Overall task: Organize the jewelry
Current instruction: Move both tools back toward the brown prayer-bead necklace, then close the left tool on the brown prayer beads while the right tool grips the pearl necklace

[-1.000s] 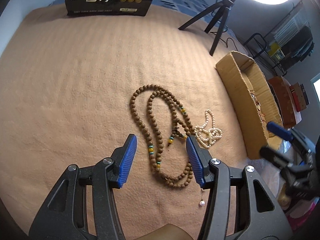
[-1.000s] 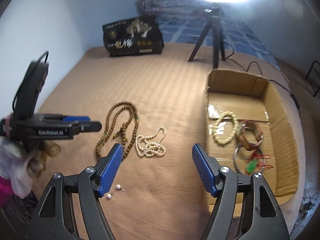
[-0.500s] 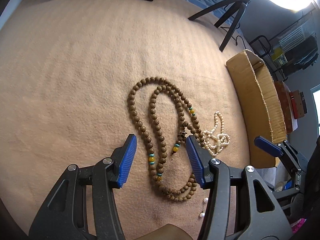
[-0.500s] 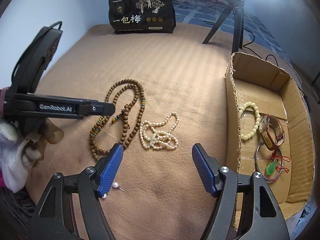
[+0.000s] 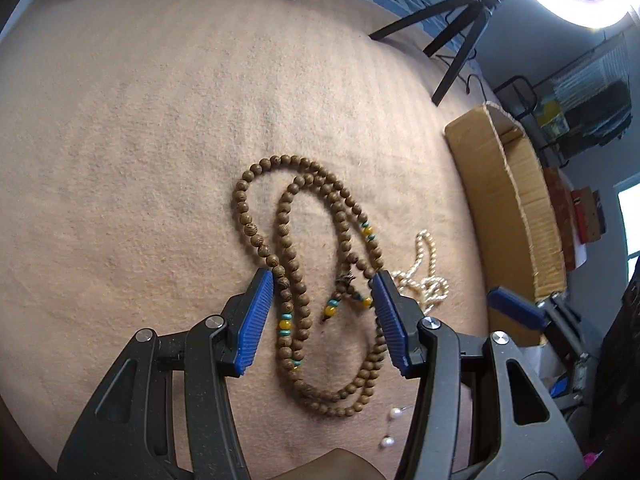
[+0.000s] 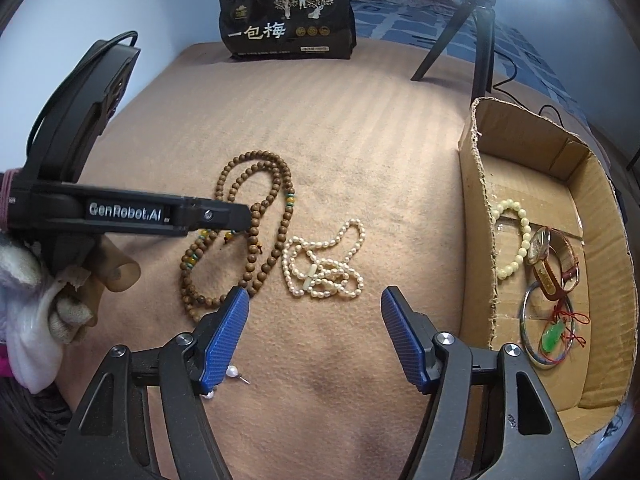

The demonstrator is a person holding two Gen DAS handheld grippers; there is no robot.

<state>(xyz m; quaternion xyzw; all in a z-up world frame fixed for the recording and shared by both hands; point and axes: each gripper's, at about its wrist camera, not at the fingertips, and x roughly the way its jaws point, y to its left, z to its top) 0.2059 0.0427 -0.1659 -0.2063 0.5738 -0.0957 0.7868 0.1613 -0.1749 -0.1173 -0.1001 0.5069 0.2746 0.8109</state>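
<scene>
A long brown wooden bead necklace (image 5: 292, 264) with yellow and teal beads lies looped on the tan felt mat (image 5: 140, 160). My left gripper (image 5: 324, 280) is open, low over it, with its fingers on either side of the strands. The necklace also shows in the right wrist view (image 6: 264, 216). A white pearl necklace (image 6: 320, 264) lies heaped beside it. My right gripper (image 6: 314, 300) is open and empty just before the pearls. A pair of pearl earrings (image 5: 394, 414) lies near the front edge. A cardboard box (image 6: 476, 216) at the right holds a bead bracelet, watch, bangle and jade pendant.
A black printed bag (image 6: 288, 24) stands at the far edge of the mat. A black tripod (image 6: 476, 20) stands at the back right under a ring light. Shelving and clutter (image 5: 584, 108) lie beyond the box.
My left gripper has moved forward and down until its fingers straddle the wooden bead necklace. My right gripper has drawn closer to the pearl necklace. Both have stayed open.
</scene>
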